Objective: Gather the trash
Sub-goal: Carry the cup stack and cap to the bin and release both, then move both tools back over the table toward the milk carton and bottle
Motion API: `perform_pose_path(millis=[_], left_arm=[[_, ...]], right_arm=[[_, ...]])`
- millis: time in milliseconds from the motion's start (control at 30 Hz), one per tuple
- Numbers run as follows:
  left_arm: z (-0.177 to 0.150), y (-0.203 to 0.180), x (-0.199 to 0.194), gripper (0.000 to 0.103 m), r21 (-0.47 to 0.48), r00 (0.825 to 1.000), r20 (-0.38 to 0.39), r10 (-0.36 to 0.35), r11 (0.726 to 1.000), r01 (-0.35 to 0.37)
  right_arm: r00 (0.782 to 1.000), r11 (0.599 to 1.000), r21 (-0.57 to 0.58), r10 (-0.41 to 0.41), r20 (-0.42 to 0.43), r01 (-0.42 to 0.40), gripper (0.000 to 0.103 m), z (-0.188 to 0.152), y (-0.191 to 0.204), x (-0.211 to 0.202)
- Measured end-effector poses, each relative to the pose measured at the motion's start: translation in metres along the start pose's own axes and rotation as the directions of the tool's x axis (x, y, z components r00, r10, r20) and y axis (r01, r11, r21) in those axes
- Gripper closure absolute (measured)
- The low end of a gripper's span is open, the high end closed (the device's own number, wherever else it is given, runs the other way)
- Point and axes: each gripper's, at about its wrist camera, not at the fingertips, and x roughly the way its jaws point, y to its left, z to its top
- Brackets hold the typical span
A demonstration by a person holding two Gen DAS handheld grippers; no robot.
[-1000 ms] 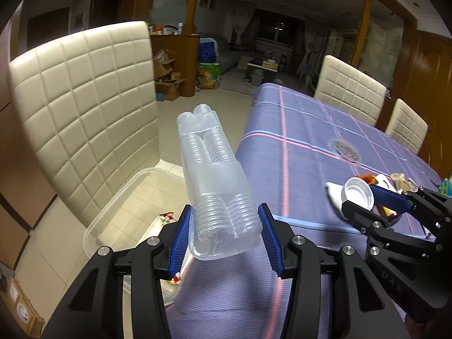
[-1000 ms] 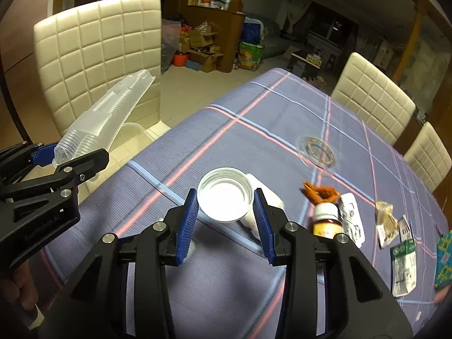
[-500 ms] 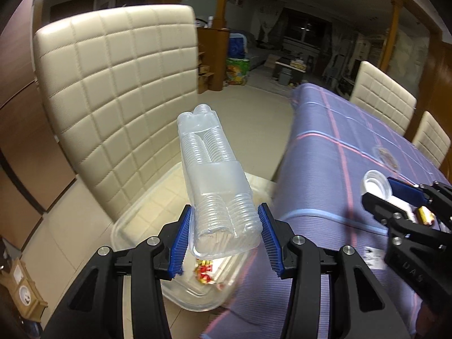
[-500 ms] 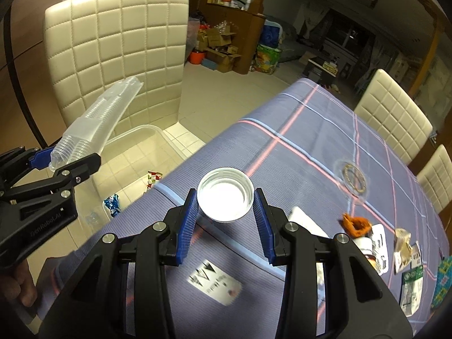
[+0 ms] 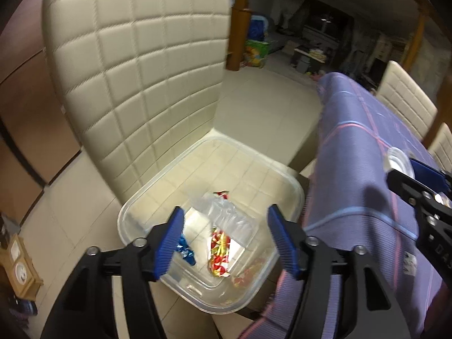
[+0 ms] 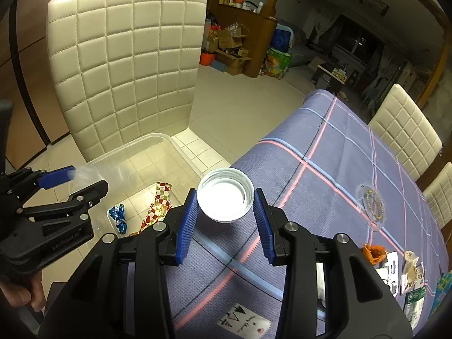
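The left gripper gapes empty above the clear bin at lower centre, where the plastic cup sleeve lies. The right gripper pinches a white cap. No writing is legible.

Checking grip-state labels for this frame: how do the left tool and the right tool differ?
The left tool is open with nothing between its jaws; the right tool is shut on a white cap. The left tool hangs over the clear bin, which holds wrappers; the right tool is above the edge of the purple tablecloth. Both have black bodies and blue pads.
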Motion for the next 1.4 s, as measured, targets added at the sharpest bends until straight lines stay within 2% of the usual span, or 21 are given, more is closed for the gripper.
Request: perform_pose_path(millis=[633, 667, 700, 767, 800, 900, 1400], left_arm=[[-0.008, 0.035, 0.013, 0.041, -0.099, 0.998, -0.036, 0.053, 0.994, -0.057], [-0.009, 0.037, 0.013, 0.041, -0.105, 0.998, -0.037, 0.054, 0.993, -0.057], [-0.008, 0.037, 0.013, 0.041, -0.107, 0.998, -0.038, 0.053, 0.993, -0.057], [-0.009, 0.037, 0.013, 0.041, -0.103, 0.998, -0.038, 0.055, 0.993, -0.059], [-0.009, 0.036, 0.013, 0.041, -0.099, 0.998, -0.038, 0.054, 0.993, -0.058], [-0.008, 0.032, 0.013, 0.041, -0.092, 0.998, -0.038, 0.049, 0.994, -0.052], [-0.008, -0.002, -0.019, 0.041, -0.032, 1.0, 0.004, 0.012, 0.999, -0.012]], right_arm=[[0.998, 0.997, -0.051, 0.056, -0.037, -0.058, 0.061, 0.019, 0.031, 0.028], [0.997, 0.996, -0.05, 0.065, -0.039, -0.067, 0.06, 0.02, 0.032, 0.029], [0.997, 0.996, -0.05, 0.074, -0.039, -0.076, 0.054, 0.021, 0.032, 0.029], [0.996, 0.995, -0.048, 0.087, -0.029, -0.088, 0.041, 0.022, 0.032, 0.027], [0.997, 0.996, -0.041, 0.083, -0.004, -0.083, 0.041, 0.022, 0.031, 0.023], [0.998, 0.997, -0.047, 0.061, 0.021, -0.06, 0.041, 0.022, 0.03, 0.017], [1.0, 0.999, 0.012, 0.029, 0.009, -0.03, 0.041, -0.002, -0.002, -0.007]])
